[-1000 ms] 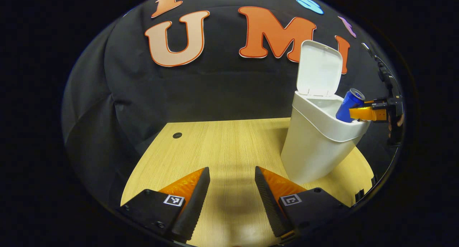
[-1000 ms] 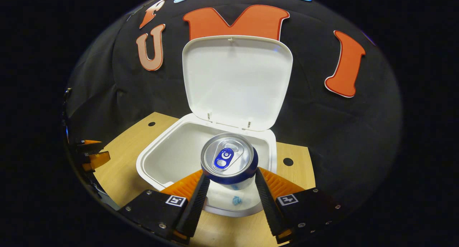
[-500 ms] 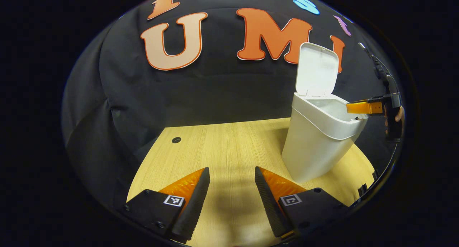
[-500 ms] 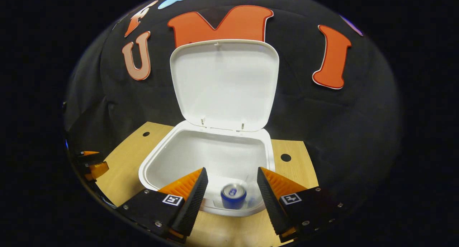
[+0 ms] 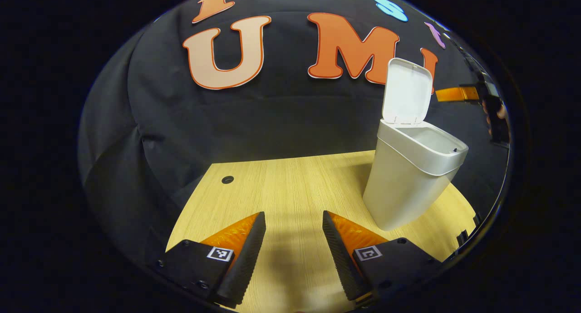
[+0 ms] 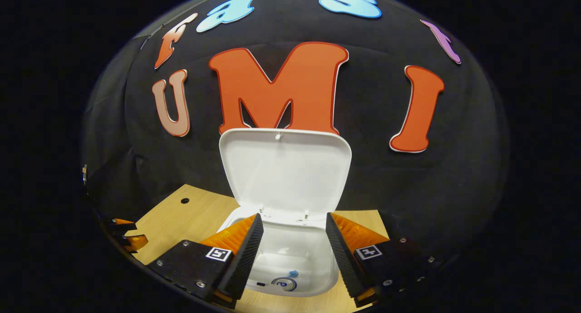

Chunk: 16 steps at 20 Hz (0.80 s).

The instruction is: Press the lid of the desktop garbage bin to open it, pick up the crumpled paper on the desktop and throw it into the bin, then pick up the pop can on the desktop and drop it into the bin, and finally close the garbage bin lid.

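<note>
Bin point(image 5: 408, 181) near desk edge, lid point(image 6: 285, 170) upright; both claws point(image 5: 289, 254) point(image 6: 290, 254) wide, empty.

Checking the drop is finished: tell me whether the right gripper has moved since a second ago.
Yes. The right gripper has risen from the bin rim to beside the top of the lid.

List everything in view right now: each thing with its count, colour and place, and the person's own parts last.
garbage bin: one, white, standing on the desk's right side.
lid: one, white, hinged up at the bin's back, open.
pop can: one, blue with a silver top, down inside the bin.
crumpled paper: one scrap, blue, inside the bin beside the can.
desk: one, light wood, with round holes.
left gripper: one, fingers apart, low over the desk.
right gripper: one, fingers apart, above the open bin.
hand: one, holding the right gripper.
</note>
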### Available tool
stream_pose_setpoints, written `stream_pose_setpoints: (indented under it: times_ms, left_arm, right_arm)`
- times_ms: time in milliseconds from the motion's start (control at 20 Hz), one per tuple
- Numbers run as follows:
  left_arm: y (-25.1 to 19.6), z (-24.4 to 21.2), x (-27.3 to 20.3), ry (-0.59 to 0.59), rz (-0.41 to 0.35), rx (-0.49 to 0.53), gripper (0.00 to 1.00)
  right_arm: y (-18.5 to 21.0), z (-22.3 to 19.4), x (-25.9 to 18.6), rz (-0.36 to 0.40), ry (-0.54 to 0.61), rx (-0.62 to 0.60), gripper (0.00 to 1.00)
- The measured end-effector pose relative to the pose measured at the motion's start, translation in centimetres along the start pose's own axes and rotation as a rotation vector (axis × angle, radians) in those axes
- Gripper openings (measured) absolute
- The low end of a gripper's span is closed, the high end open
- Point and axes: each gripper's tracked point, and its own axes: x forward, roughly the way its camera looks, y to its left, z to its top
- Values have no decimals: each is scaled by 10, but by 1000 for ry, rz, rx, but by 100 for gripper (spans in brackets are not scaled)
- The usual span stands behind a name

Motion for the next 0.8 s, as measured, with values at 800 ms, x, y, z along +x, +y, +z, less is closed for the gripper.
stream_pose_setpoints:
  times_ms: [800]
  left_arm:
    - [21, -9, 8, 30, 19, -36, 82]
  right_arm:
    - [6, 97, 64, -7, -54, 67, 84]
